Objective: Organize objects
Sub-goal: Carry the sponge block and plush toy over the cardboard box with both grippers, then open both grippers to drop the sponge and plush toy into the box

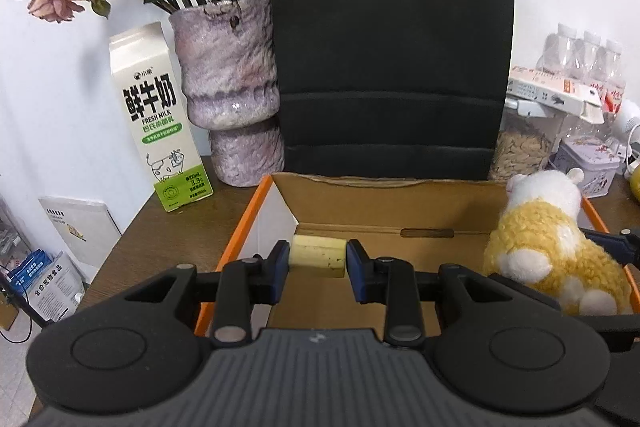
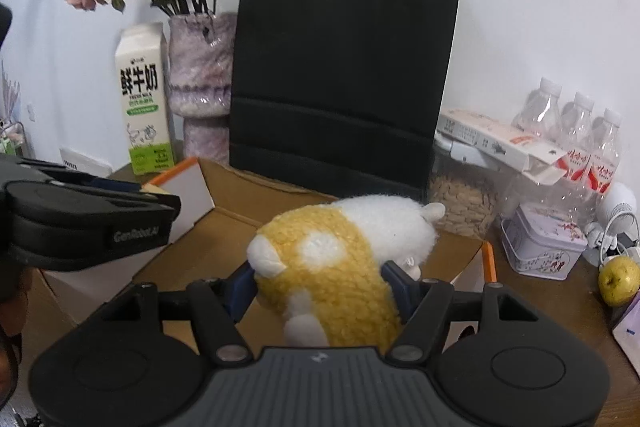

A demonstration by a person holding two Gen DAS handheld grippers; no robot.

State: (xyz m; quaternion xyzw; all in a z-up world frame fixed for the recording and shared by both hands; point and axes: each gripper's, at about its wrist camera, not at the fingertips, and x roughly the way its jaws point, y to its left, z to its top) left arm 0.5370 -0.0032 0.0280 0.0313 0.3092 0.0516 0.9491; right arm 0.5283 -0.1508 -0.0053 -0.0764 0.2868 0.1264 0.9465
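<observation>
Box (image 1: 400, 211) on worktop (image 1: 160, 227) | bag (image 1: 392, 47) behind box | vase (image 1: 232, 91) left of bag | milk carton (image 1: 160, 123) left of vase | jar (image 2: 460, 203), tin (image 2: 544, 243), bottles (image 2: 576, 135) right of bag | plush toy (image 2: 340, 267) over box, right side

Brown table (image 1: 132, 227) against a white wall.
Box (image 1: 360, 215) near centre; carton (image 1: 160, 123), vase (image 1: 232, 91), bag (image 1: 392, 47) far behind; jar (image 2: 460, 199), bottles (image 2: 576, 131), tin (image 2: 540, 247), pear (image 2: 618, 281) right.

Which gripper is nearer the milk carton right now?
Left. The left gripper, shut on a cork, sits at the box's left end, the side where the milk carton stands. The right gripper, holding the plush toy, is at the far end.
</observation>
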